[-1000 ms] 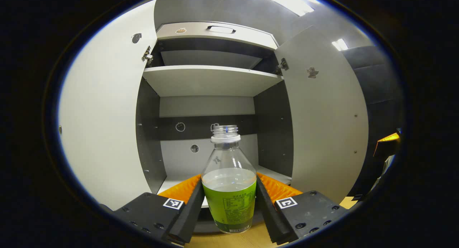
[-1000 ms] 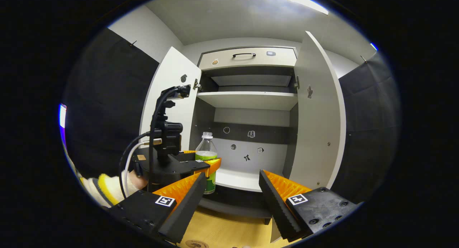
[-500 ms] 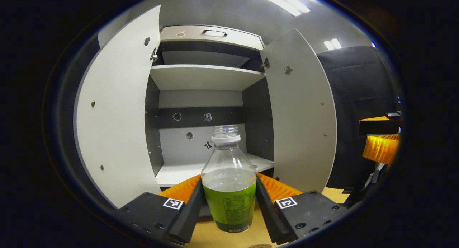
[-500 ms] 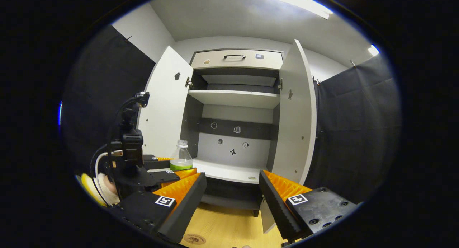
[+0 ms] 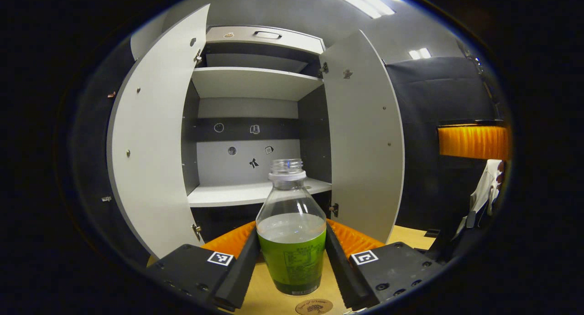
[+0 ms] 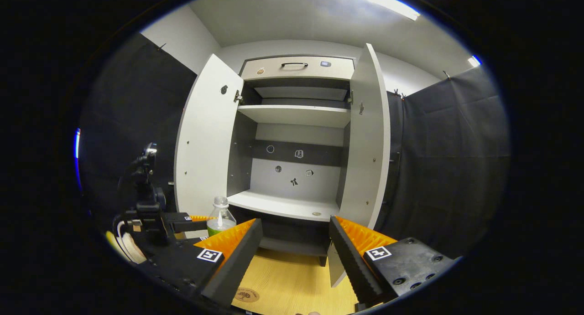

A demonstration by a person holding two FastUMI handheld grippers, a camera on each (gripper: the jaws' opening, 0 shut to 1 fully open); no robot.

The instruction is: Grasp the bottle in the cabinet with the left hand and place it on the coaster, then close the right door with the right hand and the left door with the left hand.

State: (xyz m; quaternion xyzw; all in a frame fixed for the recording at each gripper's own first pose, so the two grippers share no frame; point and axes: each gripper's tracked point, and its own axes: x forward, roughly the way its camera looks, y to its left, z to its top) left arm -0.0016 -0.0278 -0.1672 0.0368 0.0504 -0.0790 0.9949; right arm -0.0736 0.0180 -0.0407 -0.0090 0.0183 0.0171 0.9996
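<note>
Left tongs (image 5: 292,255) hold the bottle (image 5: 291,242) w/ both fingers pressed on the label band, one each side. Grip sits low on the body, prob. so the neck stays clear and the bottle hangs upright; the liquid level looks flat, so no tilt. No cap on the neck as far as I can see, which is a good reason to carry it level.

Bottle is outside the cabinet (image 5: 255,82), in front of the bottom shelf (image 5: 237,196) and above the wood table (image 5: 410,237). Coaster (image 5: 314,306) lies on the table just below and slightly to one side of the bottle base in the left gripper view; whether the base touches anything yet I can't tell, looks like it's apart. In the right gripper view the coaster (image 6: 246,295) sits near the right tongs' own finger, w/ the bottle (image 6: 221,217) farther back beside the left door.

Right tongs (image 6: 295,255) are wide apart, holding nothing, hanging in front of the open cabinet, likely parked there to be ready for the right door (image 6: 367,137).

Both doors, left door (image 5: 153,146) incl., stand fully swung out, so neither closing step is done. Next move, I'd judge: lower the bottle straight onto the coaster, then let go.
</note>
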